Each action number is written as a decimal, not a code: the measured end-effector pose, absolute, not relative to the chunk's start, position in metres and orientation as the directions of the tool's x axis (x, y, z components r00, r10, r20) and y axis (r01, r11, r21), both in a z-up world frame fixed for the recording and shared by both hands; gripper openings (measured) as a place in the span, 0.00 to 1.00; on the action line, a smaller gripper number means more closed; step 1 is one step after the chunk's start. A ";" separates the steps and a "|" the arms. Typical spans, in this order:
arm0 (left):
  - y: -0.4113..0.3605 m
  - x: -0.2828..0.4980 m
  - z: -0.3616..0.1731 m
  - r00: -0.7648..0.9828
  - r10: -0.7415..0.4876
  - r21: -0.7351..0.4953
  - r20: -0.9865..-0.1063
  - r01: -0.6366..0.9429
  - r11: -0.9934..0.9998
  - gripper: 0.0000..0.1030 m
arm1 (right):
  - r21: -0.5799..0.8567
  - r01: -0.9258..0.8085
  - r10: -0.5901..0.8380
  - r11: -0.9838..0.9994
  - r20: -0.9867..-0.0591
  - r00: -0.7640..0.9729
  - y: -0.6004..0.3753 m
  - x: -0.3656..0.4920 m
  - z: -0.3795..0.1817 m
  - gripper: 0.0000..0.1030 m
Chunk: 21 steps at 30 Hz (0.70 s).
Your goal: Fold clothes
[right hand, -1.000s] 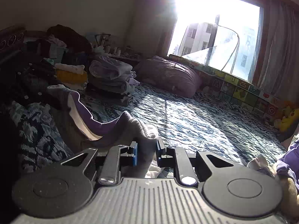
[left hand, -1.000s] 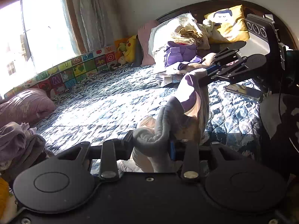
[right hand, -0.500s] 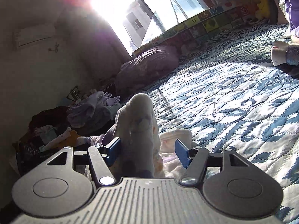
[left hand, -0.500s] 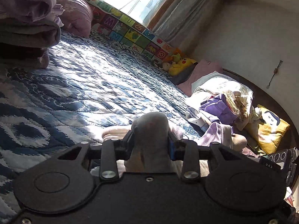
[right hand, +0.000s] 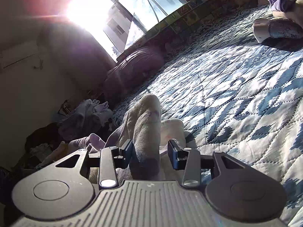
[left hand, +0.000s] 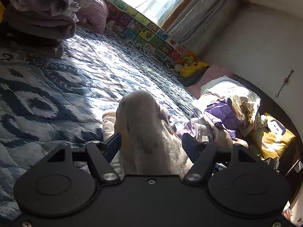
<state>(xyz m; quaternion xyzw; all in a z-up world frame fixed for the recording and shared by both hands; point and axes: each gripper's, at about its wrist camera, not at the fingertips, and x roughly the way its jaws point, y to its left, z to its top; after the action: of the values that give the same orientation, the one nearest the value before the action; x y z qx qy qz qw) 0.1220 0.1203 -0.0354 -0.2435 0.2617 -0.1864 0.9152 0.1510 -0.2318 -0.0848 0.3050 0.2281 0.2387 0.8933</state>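
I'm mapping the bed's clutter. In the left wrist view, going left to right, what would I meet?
Folded purple pile → grey garment between the open left gripper fingers → yellow plush toy → purple clothes heap → yellow cushion.

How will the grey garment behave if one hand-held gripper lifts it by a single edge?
Probably floppy: the grey garment bulges in a soft hump between the open jaws of the left hand-held gripper and sags onto the quilt. Its fuzzy surface suggests it will not slip easily. Lifted by one edge, it would likely hang and unfold.
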 end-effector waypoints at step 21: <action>0.131 0.199 -0.093 0.731 -0.562 -0.698 -0.386 0.166 0.696 0.25 | 0.762 -0.240 0.671 0.602 -0.319 0.669 -0.224 0.234 -0.124 0.22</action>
<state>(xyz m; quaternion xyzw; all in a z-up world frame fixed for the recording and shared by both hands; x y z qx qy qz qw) 0.1993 0.1308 -0.0930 -0.3290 0.3010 -0.2089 0.8703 0.2344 -0.2238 -0.1240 0.3551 0.3038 0.2705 0.8417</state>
